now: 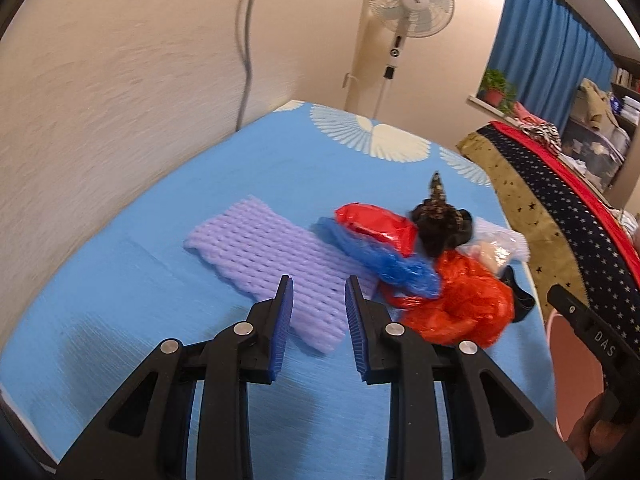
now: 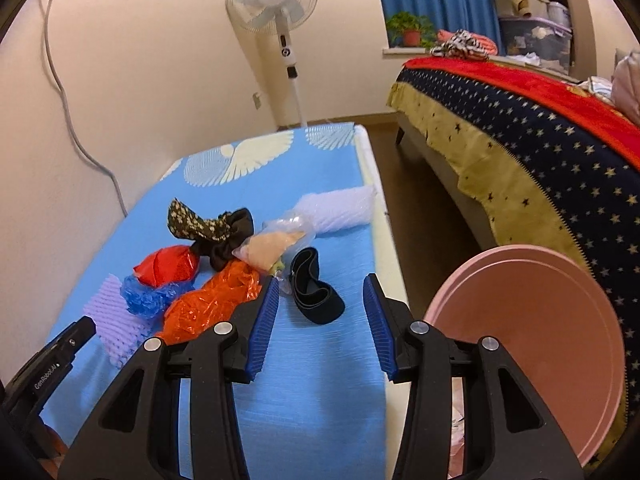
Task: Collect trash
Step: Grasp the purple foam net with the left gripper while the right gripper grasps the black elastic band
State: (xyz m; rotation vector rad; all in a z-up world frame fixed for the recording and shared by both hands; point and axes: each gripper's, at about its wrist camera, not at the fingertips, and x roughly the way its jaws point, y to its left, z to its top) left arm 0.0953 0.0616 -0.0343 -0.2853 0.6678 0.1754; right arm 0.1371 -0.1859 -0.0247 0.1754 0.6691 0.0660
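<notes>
Trash lies piled on a blue mat. My left gripper is open and empty, low over the near end of a purple foam net. To its right lie a blue plastic bag, a red wrapper and a crumpled orange bag. My right gripper is open and empty, just short of a black band. Behind are a dark patterned cloth, a clear bag and a white foam net.
A pink bin stands off the mat's right edge, next to a bed with a star-patterned cover. The wall runs along the mat's left side. A standing fan is at the far end.
</notes>
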